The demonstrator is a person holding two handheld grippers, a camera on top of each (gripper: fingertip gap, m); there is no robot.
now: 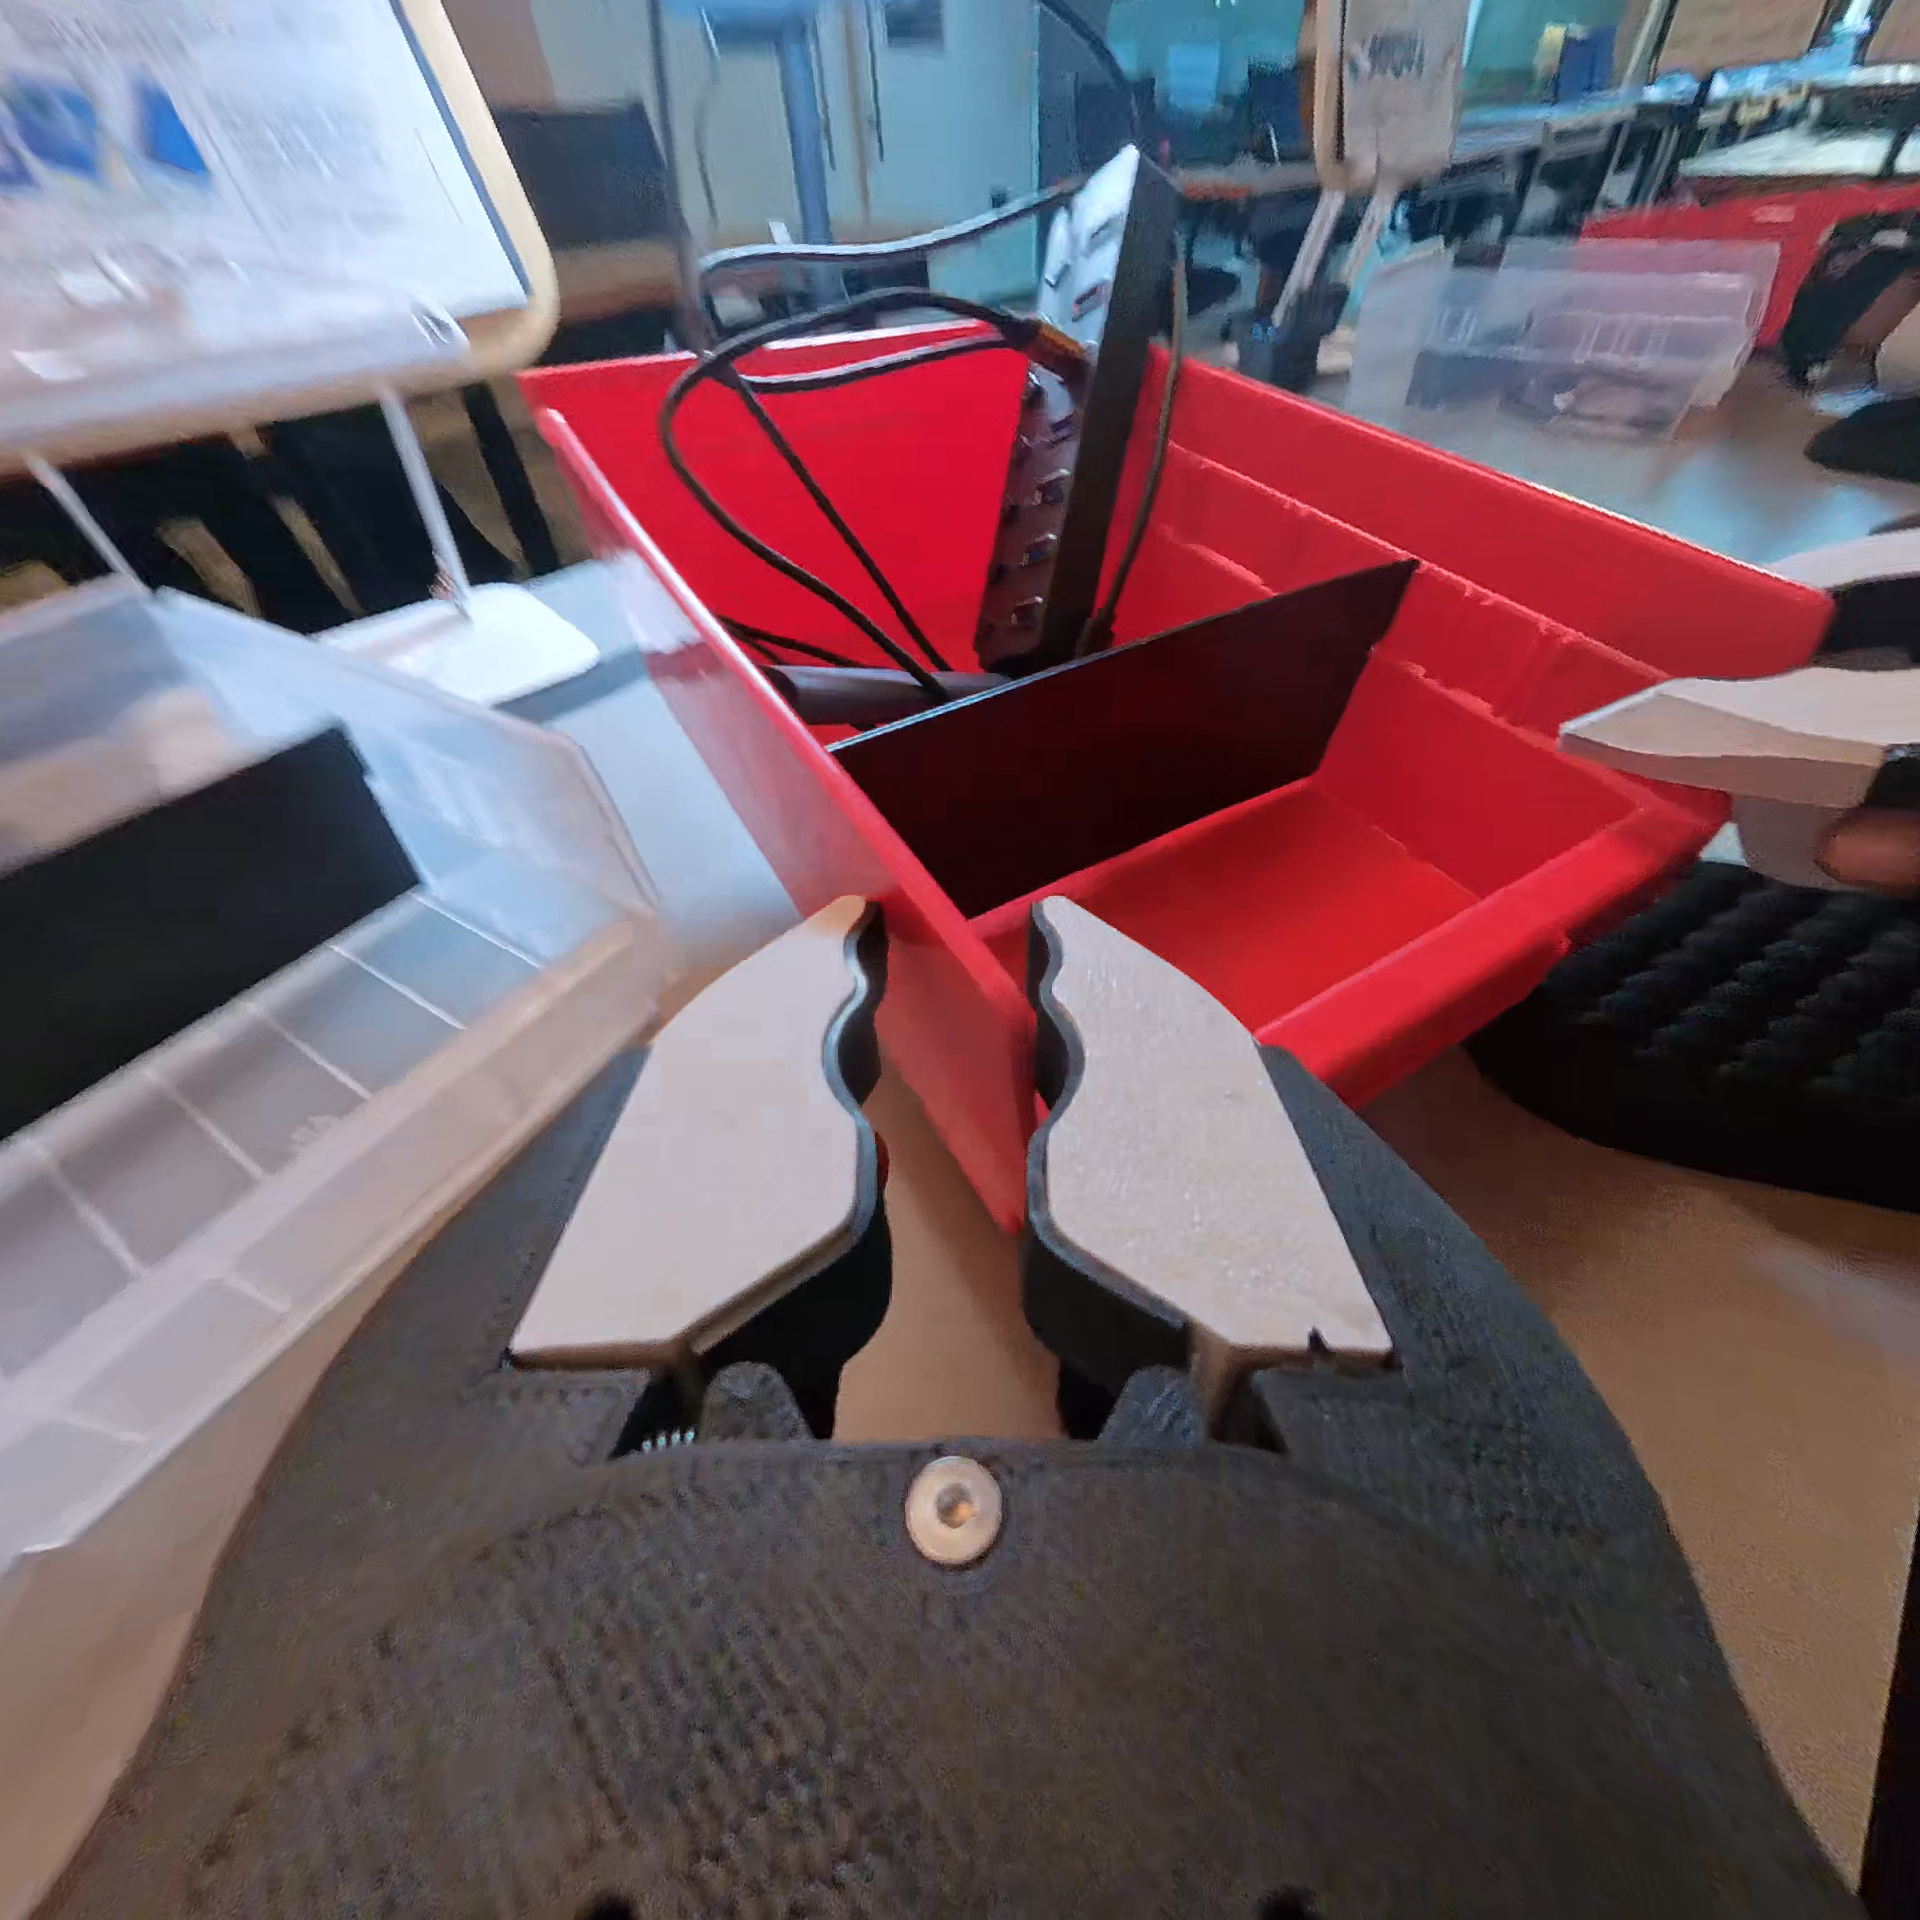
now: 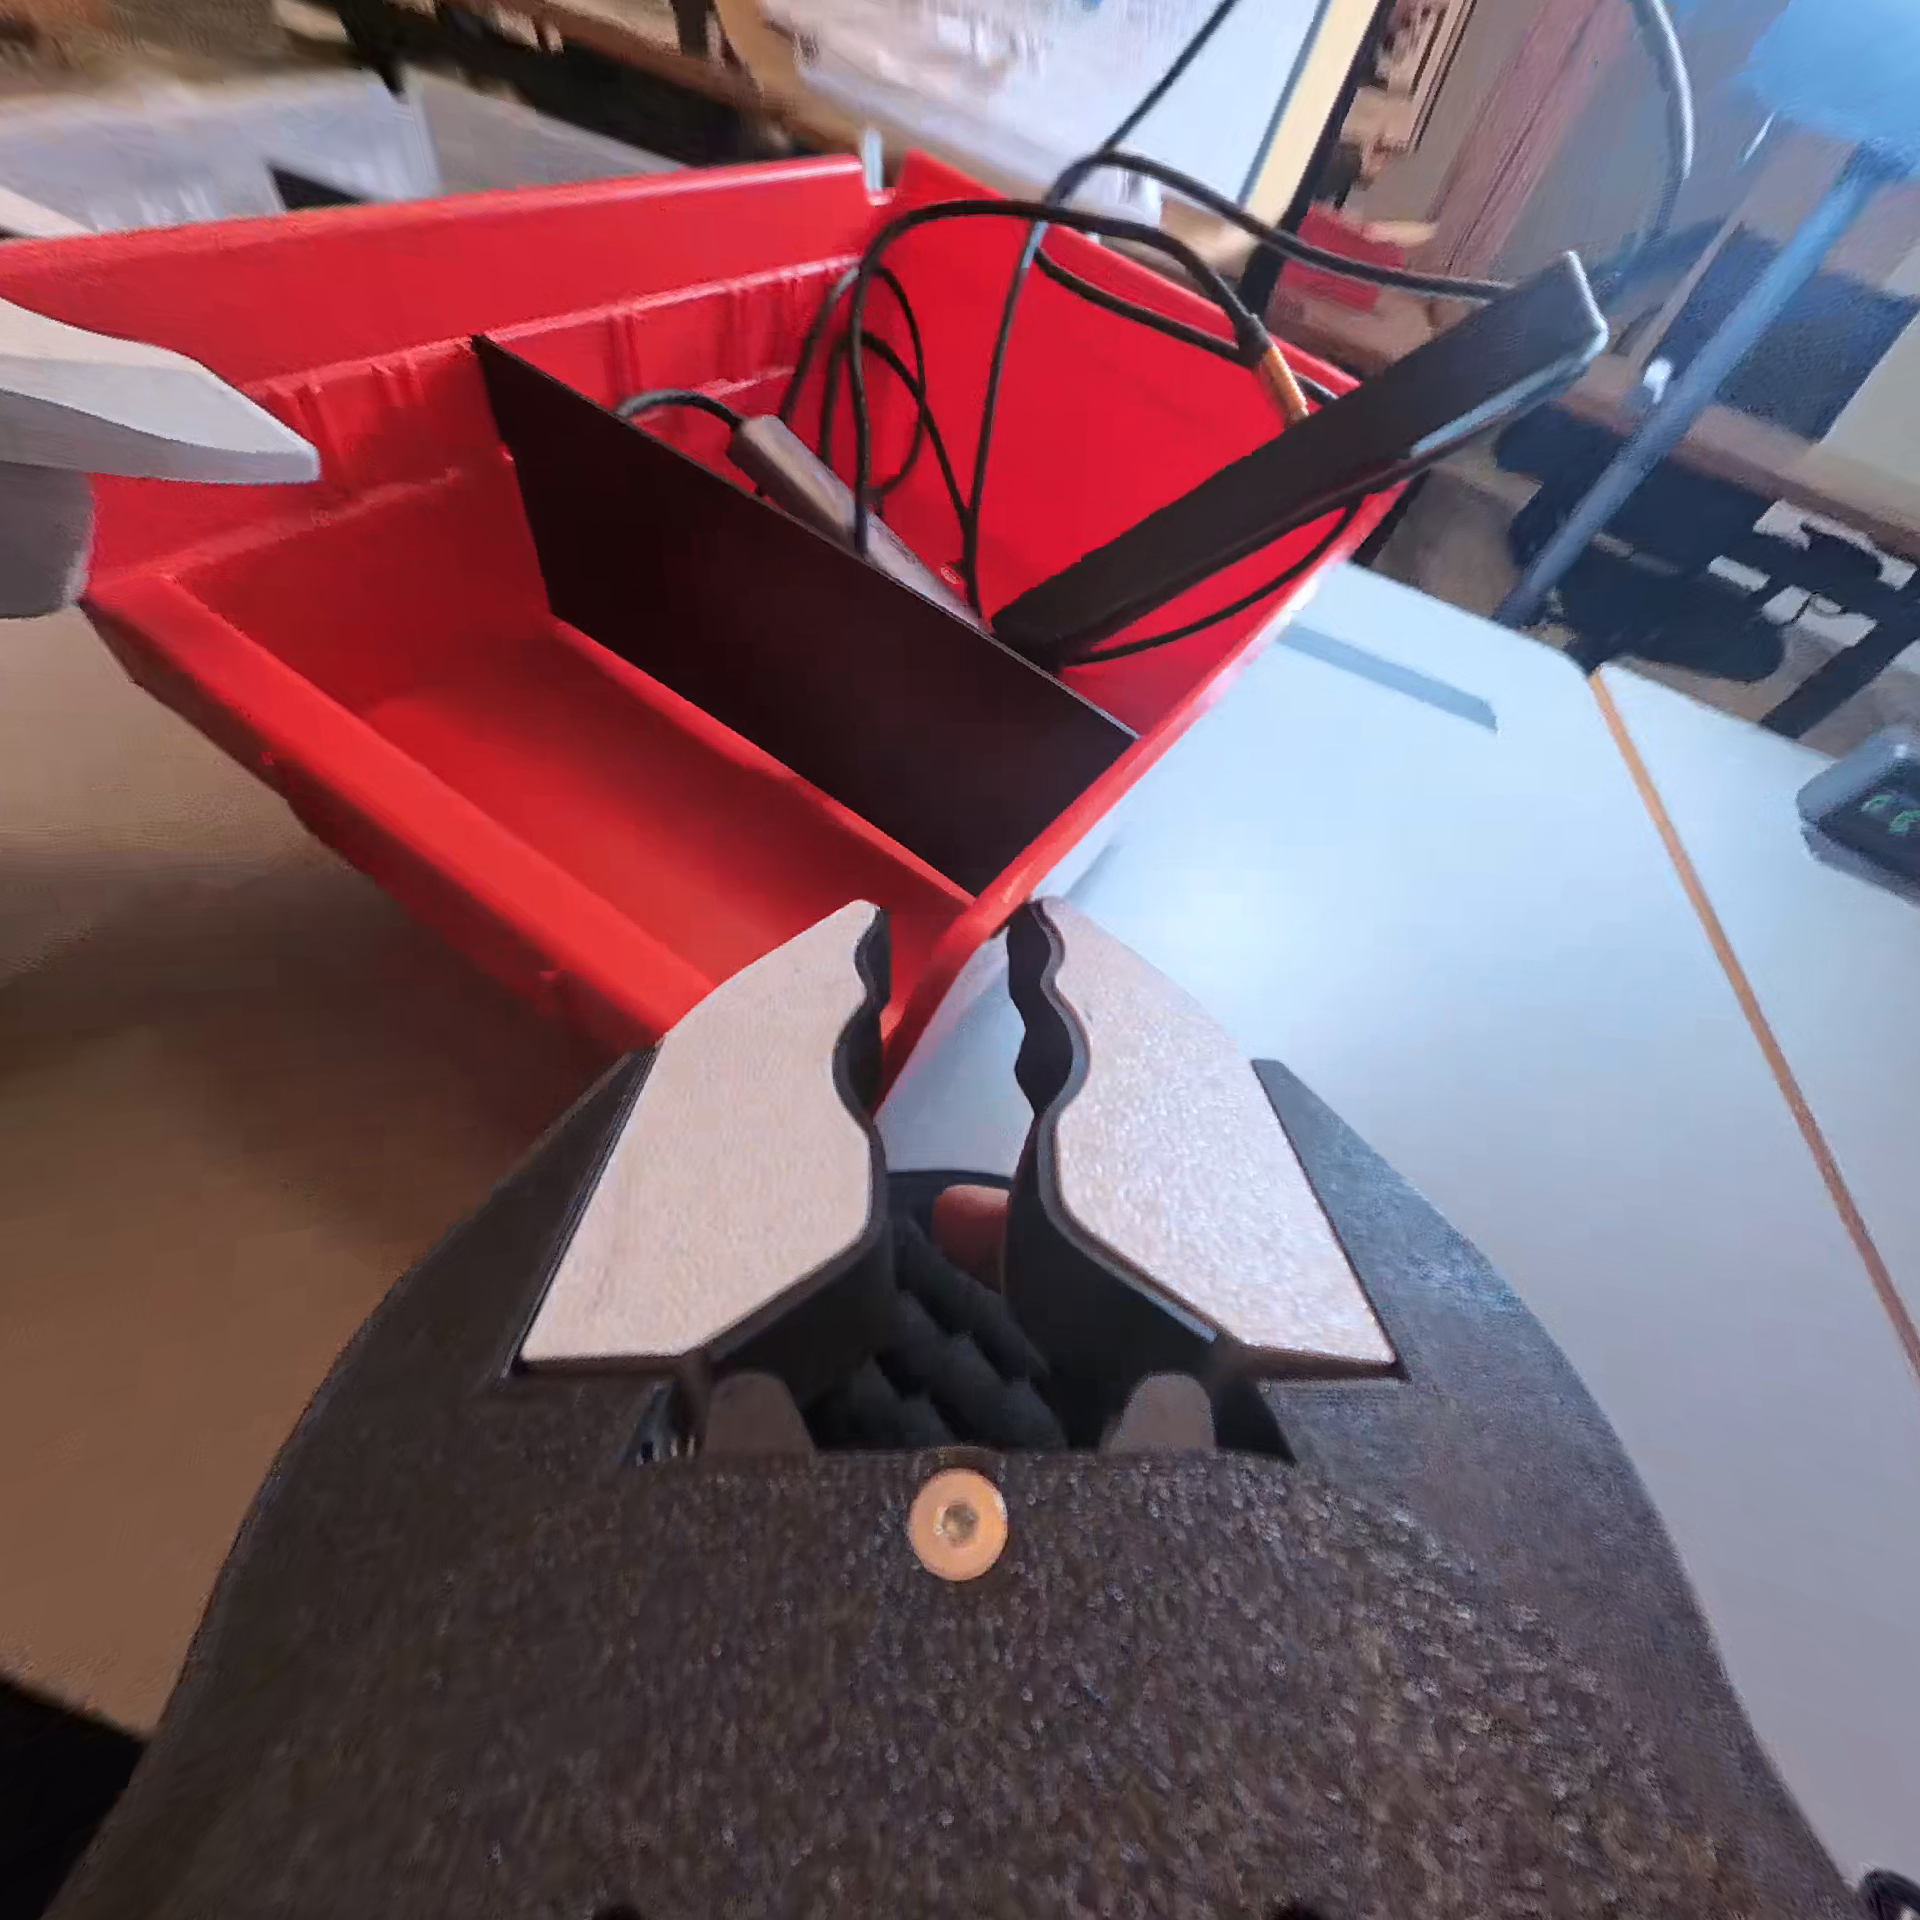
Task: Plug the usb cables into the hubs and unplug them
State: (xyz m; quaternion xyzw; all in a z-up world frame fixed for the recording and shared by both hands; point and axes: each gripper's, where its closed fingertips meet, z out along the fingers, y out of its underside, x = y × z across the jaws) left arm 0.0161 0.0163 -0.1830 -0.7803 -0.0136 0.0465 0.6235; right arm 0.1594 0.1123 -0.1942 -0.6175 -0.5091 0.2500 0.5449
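Hub [image 2: 1299, 468] ports hidden behind divider [image 2: 790, 644]

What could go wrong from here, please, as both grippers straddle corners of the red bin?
1. The left gripper and right gripper each straddle a wall of the red bin; uneven pulling could tilt it.
2. The long black hub only leans on the rim and may topple.
3. The looped black cables could snag.

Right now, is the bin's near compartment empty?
Empty: the red bin shows bare floor before the black divider; cables lie behind it.
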